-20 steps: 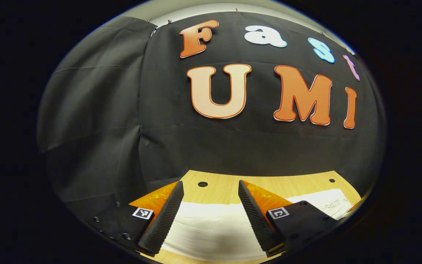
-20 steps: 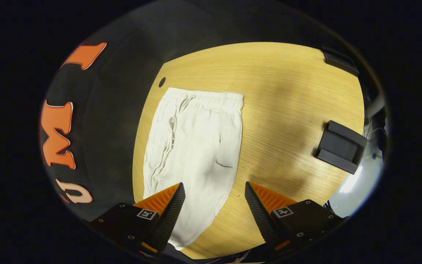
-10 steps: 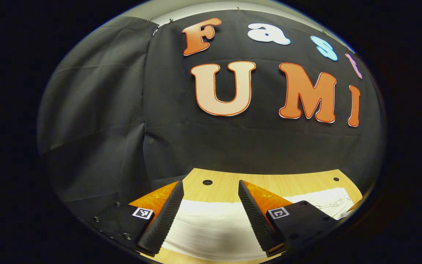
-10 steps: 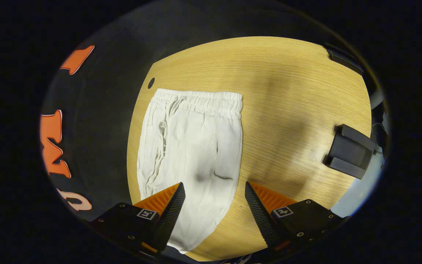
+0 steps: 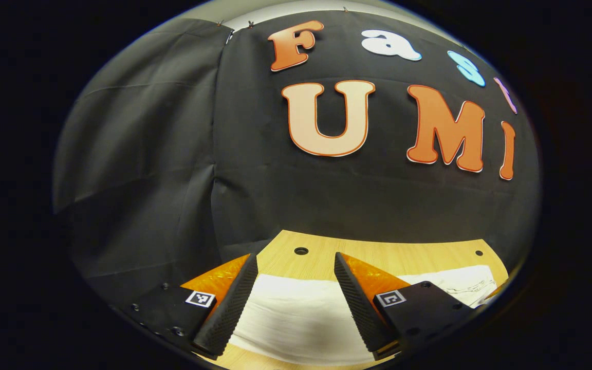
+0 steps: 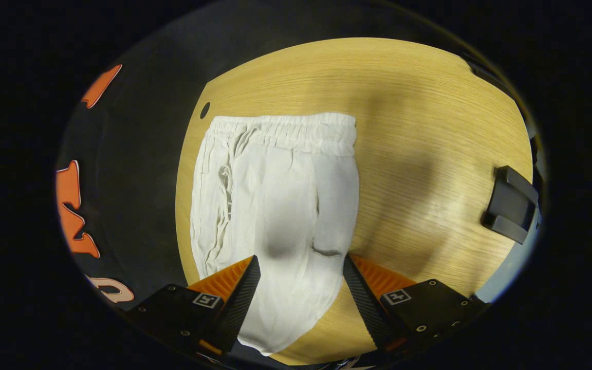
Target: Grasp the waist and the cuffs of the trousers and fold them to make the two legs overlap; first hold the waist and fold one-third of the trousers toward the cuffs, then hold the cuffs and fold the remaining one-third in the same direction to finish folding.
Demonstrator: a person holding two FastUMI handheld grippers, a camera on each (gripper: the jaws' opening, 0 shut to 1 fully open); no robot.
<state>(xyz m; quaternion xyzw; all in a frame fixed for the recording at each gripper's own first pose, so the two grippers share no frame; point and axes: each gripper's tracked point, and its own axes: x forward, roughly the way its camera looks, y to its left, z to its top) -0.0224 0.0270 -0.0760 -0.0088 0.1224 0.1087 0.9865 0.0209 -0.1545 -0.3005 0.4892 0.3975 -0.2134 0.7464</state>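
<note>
Both my grippers hang with fingers spread, grasping nothing, my right gripper (image 6: 298, 298) and my left gripper (image 5: 293, 300) over the white trousers (image 6: 275, 216) flat on the wooden table (image 6: 419, 128), elastic waistband (image 6: 285, 132) farthest.

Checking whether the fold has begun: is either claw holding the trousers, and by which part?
Nothing is held. Both the left claw and right claw are open above the trousers, which lie flat on the table.

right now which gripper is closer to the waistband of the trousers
Likely the right. The right gripper hangs open over the trousers, facing the waistband ahead. The left gripper is open over a leg, the waistband far off to its right.
</note>
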